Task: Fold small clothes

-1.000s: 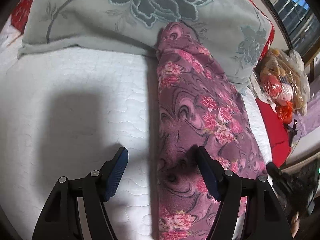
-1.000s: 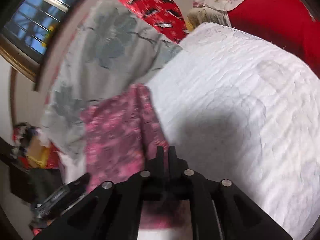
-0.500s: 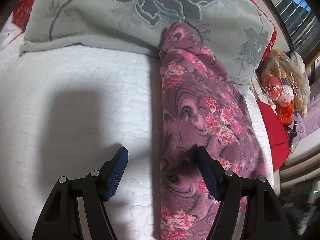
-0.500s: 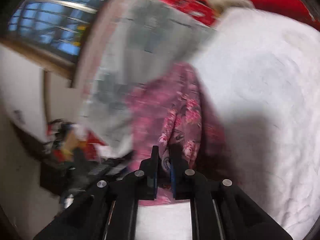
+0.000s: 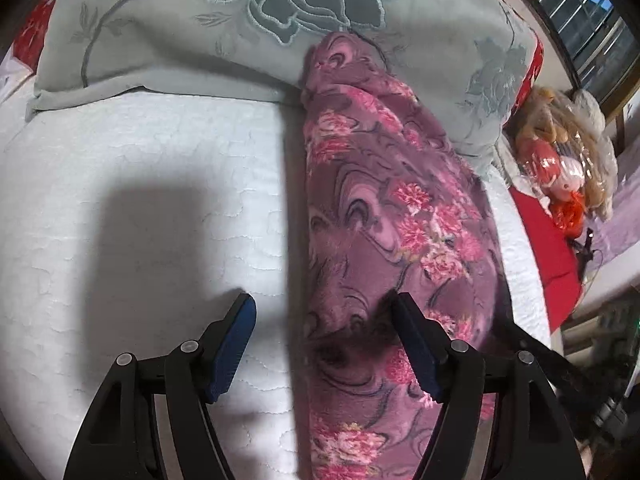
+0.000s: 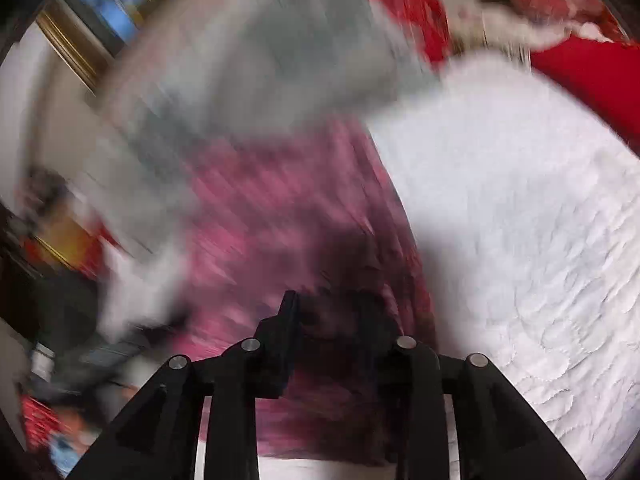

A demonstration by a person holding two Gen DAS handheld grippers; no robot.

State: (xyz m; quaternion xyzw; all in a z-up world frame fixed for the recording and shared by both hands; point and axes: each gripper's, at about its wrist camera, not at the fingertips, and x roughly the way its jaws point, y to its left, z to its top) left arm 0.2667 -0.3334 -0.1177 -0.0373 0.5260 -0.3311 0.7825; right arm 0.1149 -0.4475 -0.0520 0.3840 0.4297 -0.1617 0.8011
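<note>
Purple floral garment (image 5: 384,240) lying lengthwise on white quilted bed (image 5: 140,208), far end resting against grey flowered pillow (image 5: 248,20). Left gripper (image 5: 322,342) hovering with fingers (image 5: 234,344) spread wide, straddling garment's left edge. Right gripper (image 6: 332,344), badly blurred, sitting over garment's near end; fingers looking parted, grip impossible to confirm.

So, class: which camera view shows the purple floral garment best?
The left wrist view: the purple floral garment is sharp, lying lengthwise up to the grey pillow. The right wrist view shows it only as a motion-blurred pink smear.
</note>
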